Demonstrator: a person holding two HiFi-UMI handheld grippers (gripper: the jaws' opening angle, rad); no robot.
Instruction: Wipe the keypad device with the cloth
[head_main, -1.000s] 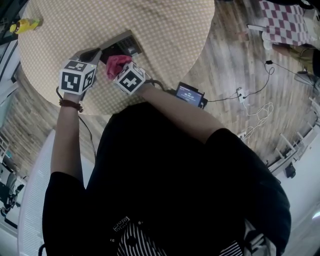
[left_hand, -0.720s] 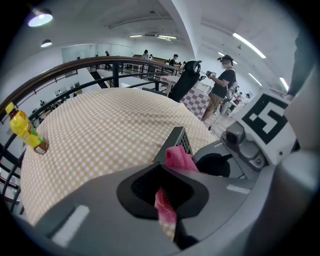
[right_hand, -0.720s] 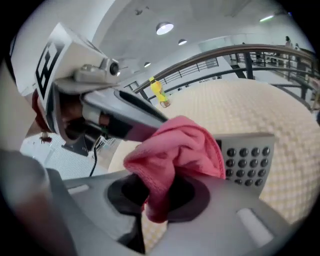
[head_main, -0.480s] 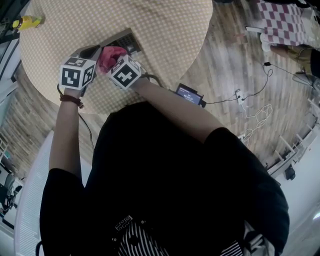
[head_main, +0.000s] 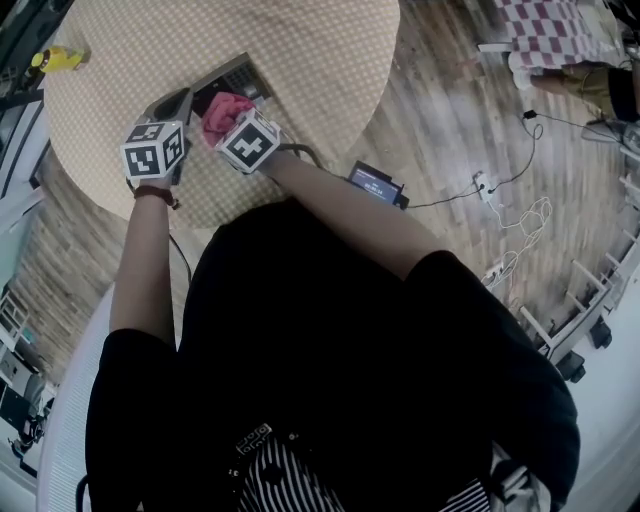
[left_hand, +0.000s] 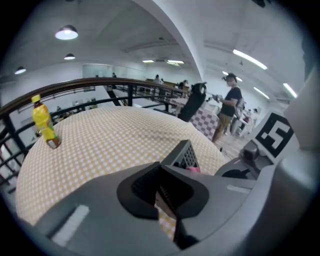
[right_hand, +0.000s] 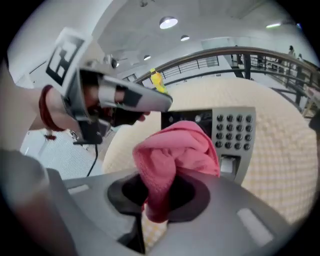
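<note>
Right gripper view: pink cloth (right_hand: 175, 150), clamped in right claw (right_hand: 155, 196), should be pressed flat across keypad device (right_hand: 232, 131), steadied in closed left claw (left_hand: 159, 186).

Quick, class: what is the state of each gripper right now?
Left gripper: closed on the edge of the keypad device.
Right gripper: closed on the pink cloth.

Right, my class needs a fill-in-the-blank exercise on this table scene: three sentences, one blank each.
1. The right gripper pinches a ___ cloth between its fingers.
2. The table under the keypad device is ___ in shape.
3. The bottle standing near the table's edge is ___.

Missing words: pink; round; yellow.
</note>
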